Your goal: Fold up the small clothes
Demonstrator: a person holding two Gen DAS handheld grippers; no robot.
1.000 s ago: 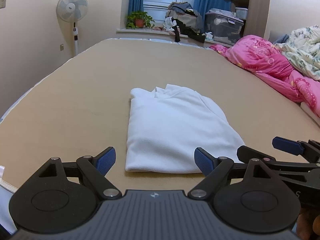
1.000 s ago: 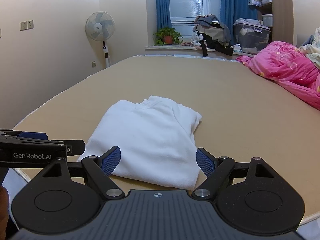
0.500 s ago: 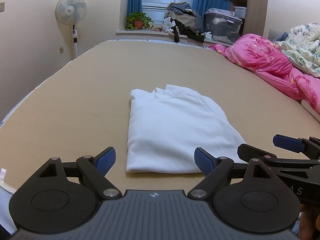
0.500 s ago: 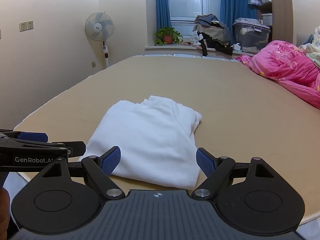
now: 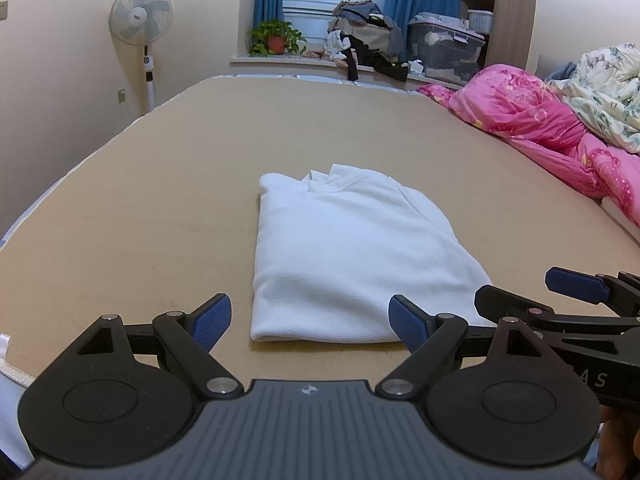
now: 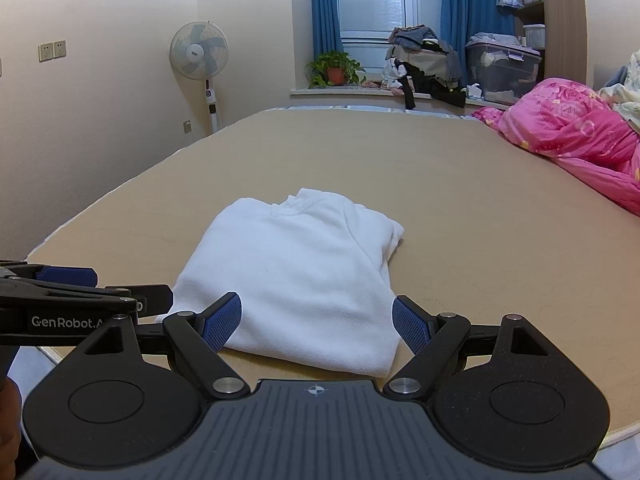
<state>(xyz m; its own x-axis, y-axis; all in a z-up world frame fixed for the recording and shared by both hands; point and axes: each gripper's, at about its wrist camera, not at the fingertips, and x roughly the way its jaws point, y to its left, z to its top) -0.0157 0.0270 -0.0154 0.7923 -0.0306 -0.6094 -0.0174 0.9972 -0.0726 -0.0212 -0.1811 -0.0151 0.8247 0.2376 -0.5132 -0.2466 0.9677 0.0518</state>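
Observation:
A white garment [image 5: 352, 252] lies folded into a neat rectangle on the tan bed [image 5: 160, 208], collar at the far end. My left gripper [image 5: 310, 324] hovers just short of its near edge, open, with nothing between the blue pads. My right gripper [image 6: 316, 322] hangs over the near edge of the same white garment [image 6: 296, 272], also open and empty. Each gripper shows in the other's view: the right gripper [image 5: 576, 300] at the right edge, the left gripper [image 6: 68, 292] at the left edge.
A pink quilt [image 5: 540, 128] and a floral quilt [image 5: 604, 92] are heaped along the bed's right side. A standing fan [image 5: 142, 20] is by the left wall. The window ledge beyond holds a potted plant [image 5: 276, 38], piled clothes [image 5: 364, 40] and a storage box [image 5: 444, 52].

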